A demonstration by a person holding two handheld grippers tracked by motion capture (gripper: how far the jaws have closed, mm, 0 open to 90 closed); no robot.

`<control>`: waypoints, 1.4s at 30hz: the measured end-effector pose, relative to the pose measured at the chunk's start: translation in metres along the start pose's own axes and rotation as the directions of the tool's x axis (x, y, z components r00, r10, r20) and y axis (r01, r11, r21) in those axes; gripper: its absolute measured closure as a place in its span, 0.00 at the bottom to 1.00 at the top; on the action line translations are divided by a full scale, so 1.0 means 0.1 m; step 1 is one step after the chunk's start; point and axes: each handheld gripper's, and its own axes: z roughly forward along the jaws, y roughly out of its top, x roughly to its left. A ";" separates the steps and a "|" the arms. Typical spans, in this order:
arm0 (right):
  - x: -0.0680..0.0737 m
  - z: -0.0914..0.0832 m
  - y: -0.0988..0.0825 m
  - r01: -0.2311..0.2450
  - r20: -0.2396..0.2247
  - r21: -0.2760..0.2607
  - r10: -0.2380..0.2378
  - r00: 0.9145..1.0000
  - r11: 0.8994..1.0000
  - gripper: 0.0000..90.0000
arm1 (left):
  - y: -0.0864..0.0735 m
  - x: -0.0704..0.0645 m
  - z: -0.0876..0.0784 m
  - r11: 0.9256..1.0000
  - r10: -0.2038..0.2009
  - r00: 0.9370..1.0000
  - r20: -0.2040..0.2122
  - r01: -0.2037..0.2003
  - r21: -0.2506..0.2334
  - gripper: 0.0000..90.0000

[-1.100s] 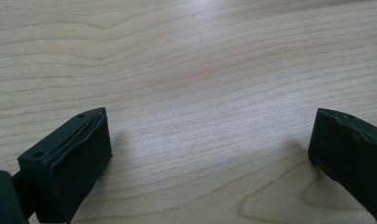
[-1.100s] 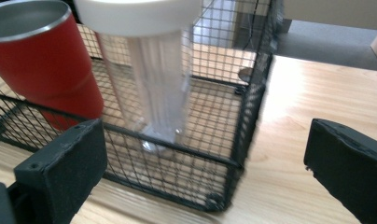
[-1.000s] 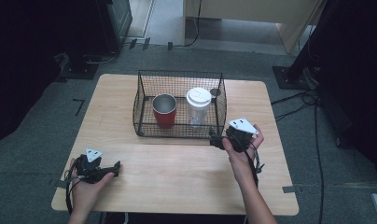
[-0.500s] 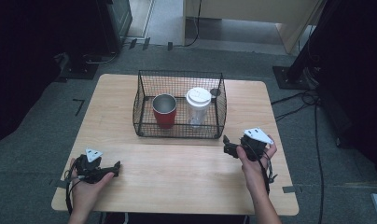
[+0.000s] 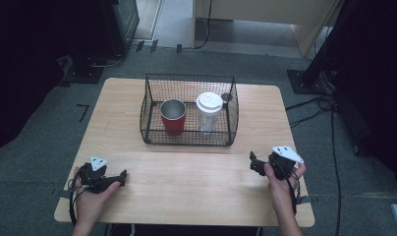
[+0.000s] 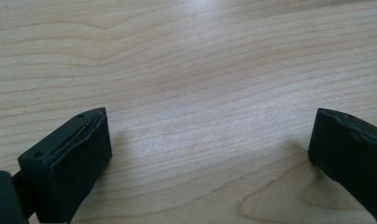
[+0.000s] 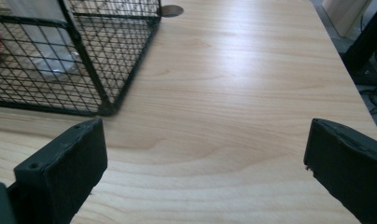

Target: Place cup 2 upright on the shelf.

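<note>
Wooden table [image 5: 196,191]: wire basket [image 5: 189,140] holds red cup [image 5: 173,117], lidded cup [image 5: 209,112]; right gripper [image 5: 255,164] nearer (both grippers gape, empty), left gripper [image 5: 119,178] farther.

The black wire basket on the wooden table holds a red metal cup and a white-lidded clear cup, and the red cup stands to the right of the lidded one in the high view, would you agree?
Not quite: in the high view the red metal cup stands to the left of the white-lidded clear cup, not the right. Both do sit inside the black wire basket on the wooden table.
</note>
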 end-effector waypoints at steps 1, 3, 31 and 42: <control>-0.03 -0.01 -0.02 -0.001 0.002 0.001 0.001 1.000 1.000 0.00 | 0.00 0.00 0.00 1.000 0.000 1.000 0.000 0.000 0.000 0.00; -0.08 -0.02 -0.07 -0.012 0.007 0.006 0.012 1.000 1.000 0.00 | 0.00 0.00 0.00 1.000 -0.003 1.000 -0.003 0.003 0.000 0.00; -0.80 -0.19 -0.61 -0.072 0.102 0.155 0.057 0.993 0.985 0.00 | 0.00 0.00 0.00 1.000 -0.006 1.000 -0.005 0.006 0.000 0.00; -0.83 -0.23 -0.69 -0.013 0.102 0.203 -0.008 0.995 0.979 0.00 | 0.00 0.00 0.00 1.000 -0.005 1.000 -0.005 0.005 -0.001 0.00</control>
